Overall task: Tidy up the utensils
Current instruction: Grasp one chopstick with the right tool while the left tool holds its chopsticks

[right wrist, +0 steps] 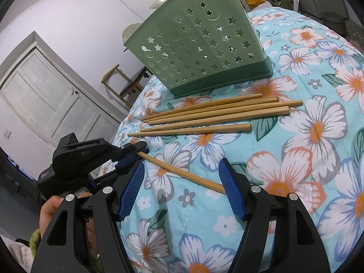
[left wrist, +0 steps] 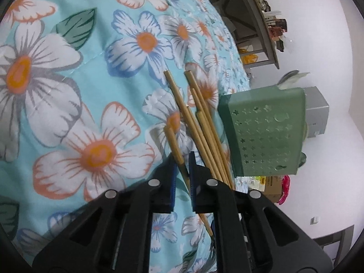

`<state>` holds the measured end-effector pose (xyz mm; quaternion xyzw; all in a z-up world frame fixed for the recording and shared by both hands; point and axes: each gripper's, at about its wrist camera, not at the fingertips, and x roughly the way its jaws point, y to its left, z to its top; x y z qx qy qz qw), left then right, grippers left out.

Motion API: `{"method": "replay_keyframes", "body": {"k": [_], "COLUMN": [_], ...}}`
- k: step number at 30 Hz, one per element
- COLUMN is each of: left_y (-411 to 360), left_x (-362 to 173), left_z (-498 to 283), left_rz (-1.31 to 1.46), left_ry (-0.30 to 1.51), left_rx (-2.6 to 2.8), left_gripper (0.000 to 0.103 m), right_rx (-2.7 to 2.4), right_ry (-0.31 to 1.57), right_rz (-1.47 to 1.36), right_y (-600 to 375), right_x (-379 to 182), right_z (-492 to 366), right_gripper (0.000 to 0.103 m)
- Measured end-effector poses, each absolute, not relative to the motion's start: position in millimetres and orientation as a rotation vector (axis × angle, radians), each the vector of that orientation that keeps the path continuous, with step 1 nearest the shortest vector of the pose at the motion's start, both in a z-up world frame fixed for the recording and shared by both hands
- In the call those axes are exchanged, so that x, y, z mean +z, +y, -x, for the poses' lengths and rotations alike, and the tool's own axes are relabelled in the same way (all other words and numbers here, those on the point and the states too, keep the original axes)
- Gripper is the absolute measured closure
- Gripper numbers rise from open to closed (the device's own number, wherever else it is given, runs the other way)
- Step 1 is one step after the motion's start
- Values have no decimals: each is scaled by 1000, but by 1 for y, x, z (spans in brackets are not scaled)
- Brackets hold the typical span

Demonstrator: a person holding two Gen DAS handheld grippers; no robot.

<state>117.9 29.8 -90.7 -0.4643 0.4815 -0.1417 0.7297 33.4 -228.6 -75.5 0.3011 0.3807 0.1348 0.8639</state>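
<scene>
A green utensil holder [right wrist: 200,45] with star cut-outs stands on the floral tablecloth [right wrist: 295,159]; in the left wrist view the holder [left wrist: 266,132] is at the right. Several bamboo chopsticks [right wrist: 216,113] lie side by side in front of it, and they show as a bundle of chopsticks [left wrist: 204,125] in the left wrist view. One chopstick [right wrist: 182,170] lies apart from them, crossing between the fingers of my right gripper [right wrist: 182,166], which stands open and does not press on it. My left gripper [left wrist: 181,159] is shut on that chopstick [left wrist: 174,145] near its thin end; the left gripper [right wrist: 138,150] is also seen from the side.
The table edge runs close on the left, with a wooden chair [right wrist: 127,82] and a white door [right wrist: 45,95] beyond. A person's hand [right wrist: 52,209] holds the left tool. A grey box [left wrist: 318,113] sits behind the holder. A grey shelf [left wrist: 254,22] stands farther off.
</scene>
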Motion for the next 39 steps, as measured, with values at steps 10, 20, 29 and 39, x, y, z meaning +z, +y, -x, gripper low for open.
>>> {"method": "replay_keyframes", "body": {"k": [10, 20, 29, 39], "left_y": [44, 31, 39, 65], "left_x": [-94, -90, -80, -79], "left_z": [-102, -102, -87, -70], "left_rz": [1030, 958, 848, 773], "left_ry": [1057, 1024, 912, 807], "left_rx": [-356, -333, -419, -457], "left_gripper": [93, 91, 91, 89], "right_rx": [288, 282, 298, 556], "right_ry": [791, 800, 770, 830], "right_rz": [-621, -599, -410, -139], "right_y": [-230, -229, -229, -168], "right_x": [-77, -76, -35, -1], "right_z": [-30, -29, -30, -100], "right_gripper": [38, 45, 58, 75]}}
